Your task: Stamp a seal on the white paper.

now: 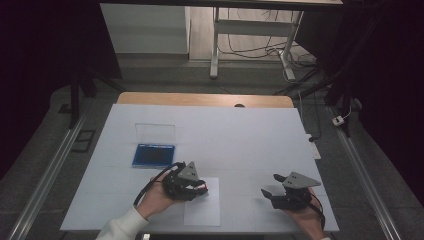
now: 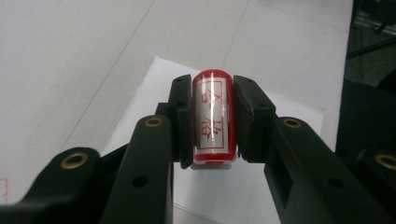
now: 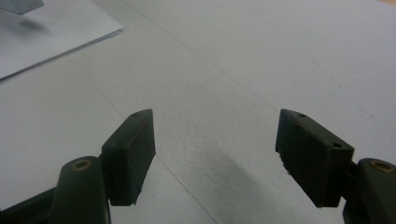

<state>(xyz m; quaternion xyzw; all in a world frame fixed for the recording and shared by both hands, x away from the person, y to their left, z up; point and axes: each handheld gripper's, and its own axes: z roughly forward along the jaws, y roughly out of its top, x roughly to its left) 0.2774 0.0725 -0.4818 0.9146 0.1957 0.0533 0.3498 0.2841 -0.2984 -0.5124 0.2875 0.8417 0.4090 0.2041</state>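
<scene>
Clamping a red stamp (image 2: 212, 119), left gripper (image 2: 212, 122) seemingly hovers over paper (image 1: 202, 207).

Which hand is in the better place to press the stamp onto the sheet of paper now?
The left. Its gripper is already shut on the red stamp, and it is above the sheet of paper. The right gripper is open, holds nothing, and is over the bare table, beside the sheet.

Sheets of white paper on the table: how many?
1. The single white paper sheet lies near the table's front edge, under the left gripper, which clamps a red-and-white cylindrical stamp. Stacked sheets beneath couldn't be told.
</scene>
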